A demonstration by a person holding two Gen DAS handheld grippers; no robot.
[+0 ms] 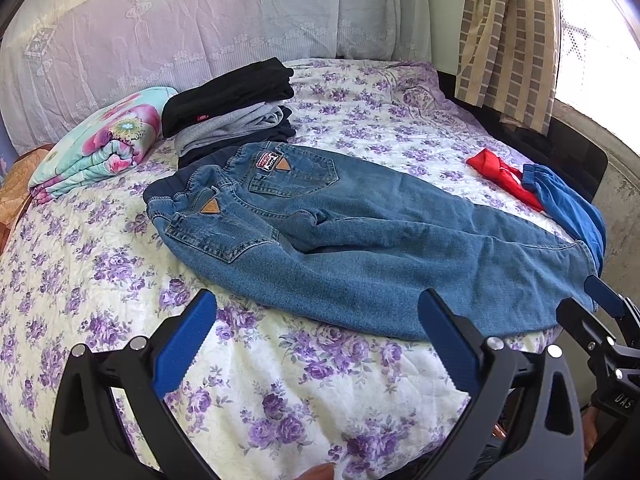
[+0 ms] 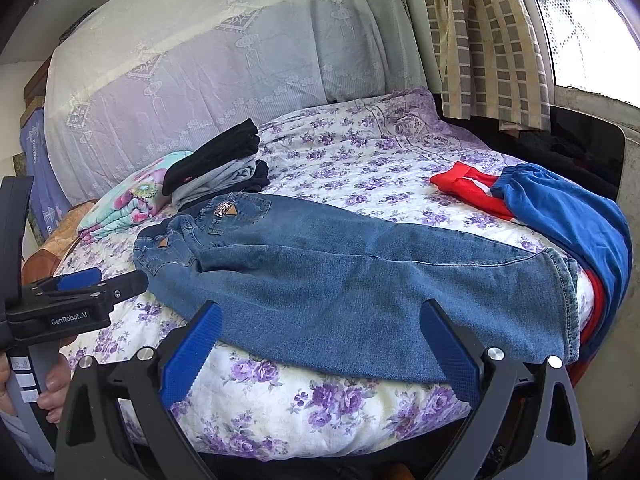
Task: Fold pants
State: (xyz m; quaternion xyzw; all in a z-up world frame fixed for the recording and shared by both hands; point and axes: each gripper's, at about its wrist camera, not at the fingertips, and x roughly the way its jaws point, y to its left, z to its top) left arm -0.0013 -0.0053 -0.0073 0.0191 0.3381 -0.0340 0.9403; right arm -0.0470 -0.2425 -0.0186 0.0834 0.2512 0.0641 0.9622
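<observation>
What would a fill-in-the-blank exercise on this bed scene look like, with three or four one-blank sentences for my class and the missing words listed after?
1. The jeans lie spread flat on a bedspread printed with ____ flowers.
2. Both the left gripper and the right gripper are ____, holding nothing.
3. The top garment on the folded stack is ____ in colour.
4. Beside the blue garment lies a ____ one.

Missing words: purple; open; black; red
</observation>
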